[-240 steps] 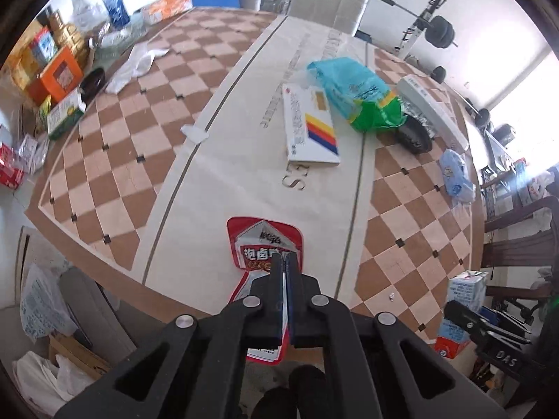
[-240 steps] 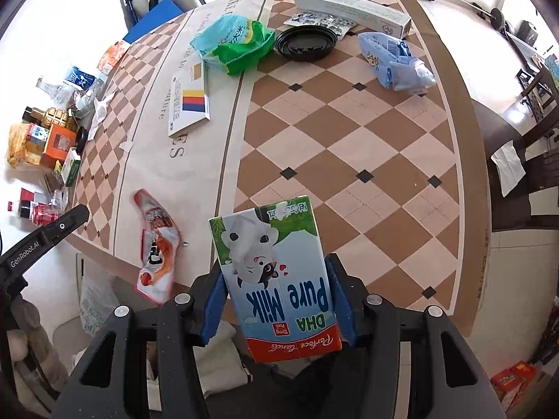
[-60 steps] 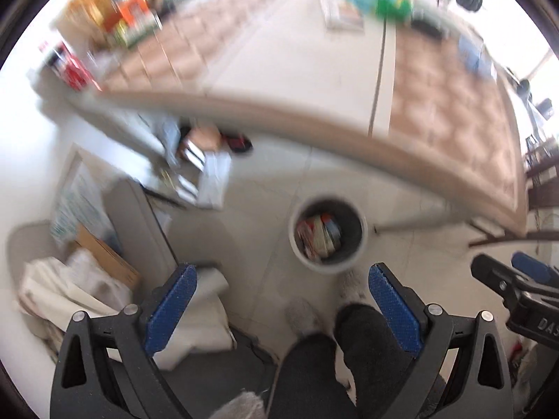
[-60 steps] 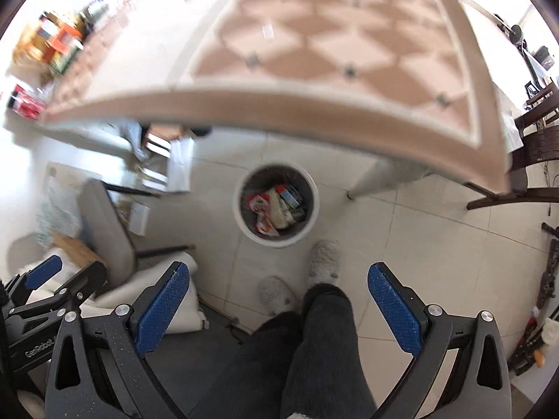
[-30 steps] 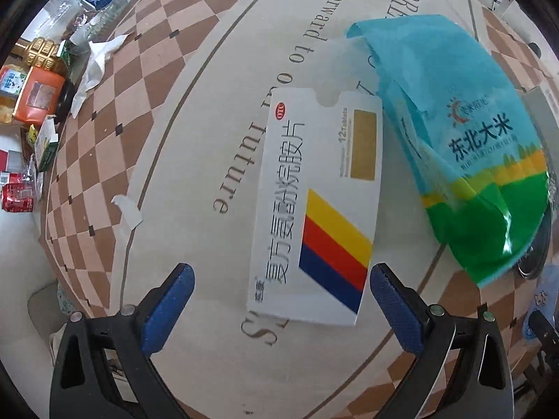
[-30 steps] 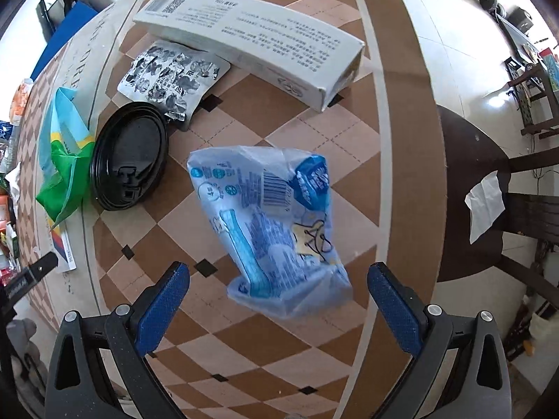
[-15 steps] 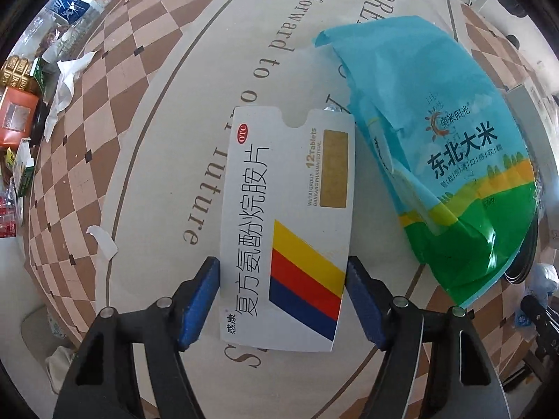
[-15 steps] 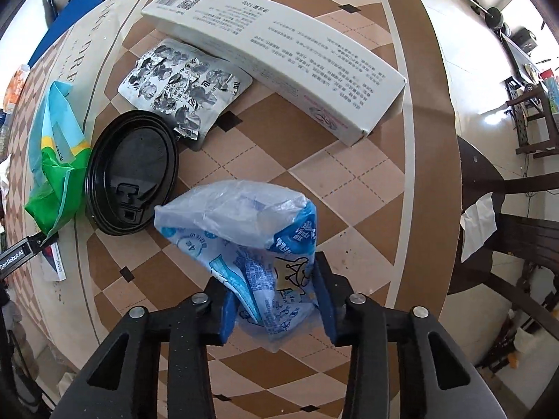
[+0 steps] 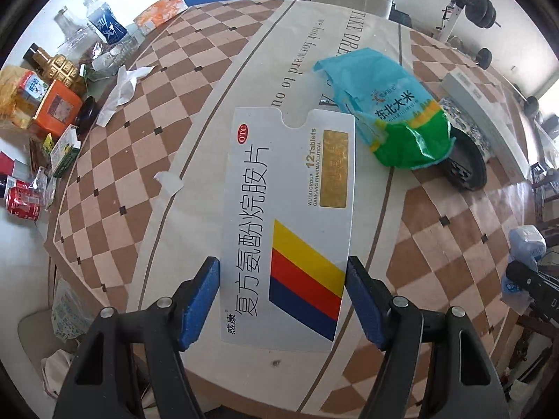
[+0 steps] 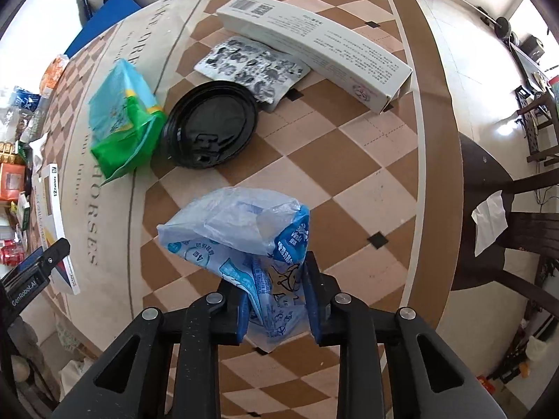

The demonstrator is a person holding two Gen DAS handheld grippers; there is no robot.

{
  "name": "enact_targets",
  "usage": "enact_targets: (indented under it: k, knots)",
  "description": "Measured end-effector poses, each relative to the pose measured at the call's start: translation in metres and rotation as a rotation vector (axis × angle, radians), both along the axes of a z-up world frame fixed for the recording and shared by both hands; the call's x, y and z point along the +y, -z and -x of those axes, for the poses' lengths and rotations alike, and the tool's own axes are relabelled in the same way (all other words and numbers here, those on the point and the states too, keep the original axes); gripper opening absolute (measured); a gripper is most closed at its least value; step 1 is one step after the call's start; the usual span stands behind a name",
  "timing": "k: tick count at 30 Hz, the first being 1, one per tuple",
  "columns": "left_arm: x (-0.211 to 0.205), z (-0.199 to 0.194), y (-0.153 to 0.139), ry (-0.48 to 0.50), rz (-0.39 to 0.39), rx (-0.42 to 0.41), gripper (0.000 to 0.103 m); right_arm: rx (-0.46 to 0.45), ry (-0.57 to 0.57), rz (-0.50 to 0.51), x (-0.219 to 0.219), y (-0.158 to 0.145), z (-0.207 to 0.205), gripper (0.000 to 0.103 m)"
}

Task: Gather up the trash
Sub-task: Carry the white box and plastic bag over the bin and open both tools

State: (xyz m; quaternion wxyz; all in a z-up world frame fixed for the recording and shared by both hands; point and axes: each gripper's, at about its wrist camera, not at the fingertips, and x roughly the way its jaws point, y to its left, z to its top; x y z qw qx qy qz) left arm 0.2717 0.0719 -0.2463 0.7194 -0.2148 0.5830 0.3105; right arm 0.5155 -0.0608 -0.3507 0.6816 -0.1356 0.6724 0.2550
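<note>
The left gripper (image 9: 283, 300) was clamped on the pill box (image 9: 290, 216), held above the table (image 9: 436, 244). The right gripper (image 10: 276, 300), its jaws just closed, pinched the blue wrapper (image 10: 241, 241). 2 items were in hand; the rice bag (image 10: 122, 129), lid (image 10: 209, 129), foil pack (image 10: 251, 63) and long box (image 10: 314, 45) remained. Only the left view showed the bottles (image 9: 101, 28) and can (image 9: 22, 202).

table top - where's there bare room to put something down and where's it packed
Free: the checkered table corner between the black lid, the long white box and the edge by the chair; also the cream strip left of the medicine box. Crowded: the rice bag, lid and foil packet cluster, and the bottles and cartons along the far left edge.
</note>
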Motion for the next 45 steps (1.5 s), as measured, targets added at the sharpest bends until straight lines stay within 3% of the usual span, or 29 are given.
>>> enact_targets:
  k: [5,10,13,18,23,32,40,45]
  knots:
    - [-0.026,0.062,-0.012,0.054,0.0,-0.063,0.07,-0.024,-0.008,-0.066,-0.007,-0.039,0.078,0.027]
    - [-0.045,0.123,-0.011,0.092,0.014,-0.112,0.07,-0.027,0.0,-0.13,-0.04,-0.063,0.17,0.026]
    - [-0.061,0.157,-0.004,0.098,0.031,-0.106,0.07,0.006,0.002,-0.148,-0.061,-0.061,0.227,0.026]
    - [-0.085,0.215,0.027,0.076,0.12,-0.072,0.07,0.092,-0.045,-0.077,-0.091,-0.027,0.305,0.026]
    - [-0.104,0.247,0.087,0.045,0.212,-0.004,0.07,0.162,-0.075,0.022,-0.12,0.029,0.358,0.026]
    - [-0.115,0.244,0.25,0.042,0.335,0.118,0.07,0.225,-0.09,0.136,-0.144,0.173,0.409,0.026]
    - [-0.103,0.215,0.369,0.031,0.396,0.117,0.07,0.235,0.037,0.141,-0.142,0.31,0.374,0.026]
    - [-0.102,0.196,0.412,0.048,0.429,0.114,0.07,0.26,0.079,0.119,-0.127,0.378,0.341,0.026]
